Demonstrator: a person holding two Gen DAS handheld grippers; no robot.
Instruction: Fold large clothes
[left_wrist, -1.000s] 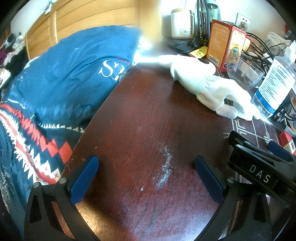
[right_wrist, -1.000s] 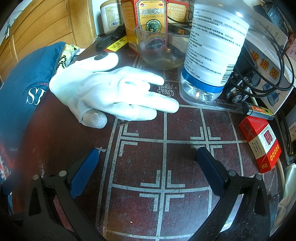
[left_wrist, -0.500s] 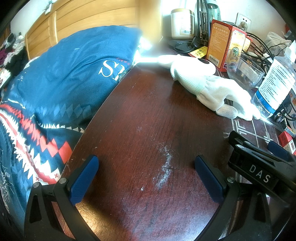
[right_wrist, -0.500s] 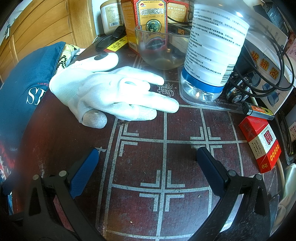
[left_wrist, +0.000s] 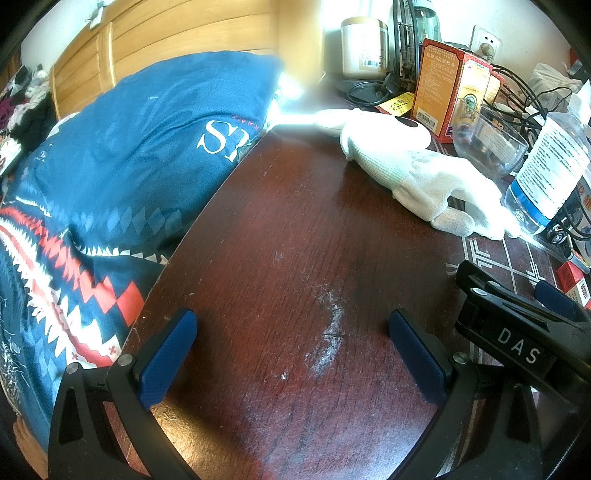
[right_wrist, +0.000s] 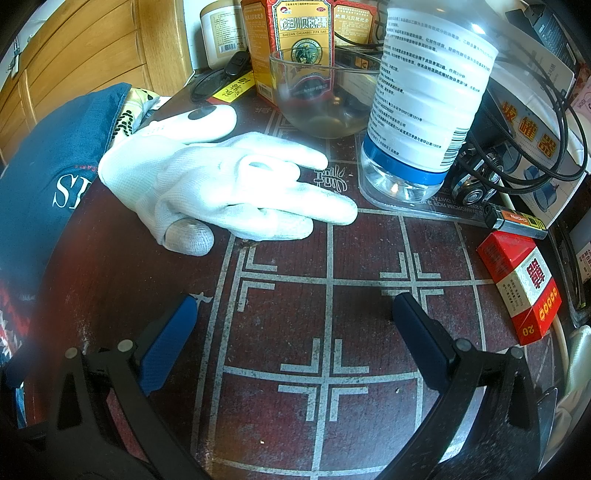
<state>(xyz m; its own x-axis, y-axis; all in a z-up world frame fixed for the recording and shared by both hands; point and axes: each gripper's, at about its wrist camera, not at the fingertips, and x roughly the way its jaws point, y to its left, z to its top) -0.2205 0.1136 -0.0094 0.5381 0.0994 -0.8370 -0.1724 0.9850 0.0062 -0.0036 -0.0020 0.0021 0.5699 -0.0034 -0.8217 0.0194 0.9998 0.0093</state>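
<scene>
Dark red-brown table (left_wrist: 295, 258) fills most of both views; painted grid lines on its right part. Blue garment (left_wrist: 122, 158), white lettering plus red/white zigzag band, bunched along left of left-wrist frame, draped off table's left edge; not spread, not yet folded. Same garment at far left of right-wrist frame (right_wrist: 44, 177). Wooden headboard (left_wrist: 177, 40) upper left behind it. White glove (right_wrist: 221, 188) lying flat mid-table, nr top centre of right-wrist frame, fingertips just beside plastic bottle (right_wrist: 424, 96); glass bowl (right_wrist: 321, 103) and orange box (right_wrist: 299, 40) behind, red pack (right_wrist: 524, 284) at right, cables upper right. Left gripper (left_wrist: 291, 343) low centre, jaws wide, nothing between pads, hovering over bare wood nr garment's edge. Right gripper (right_wrist: 295, 332) low centre, likewise wide and empty, over grid lines, well apart from garment. Judged stage: start, no grasp made. For a clean step: take garment by hem or shoulder edge w/ left gripper first, bring right gripper across to matching edge, pinch single layer only, lift and spread flat before any fold. Recommend keeping cloth clear of bottle, bowl and cables at right; clutter leaves limited flat area, so glove may catch under fabric.
</scene>
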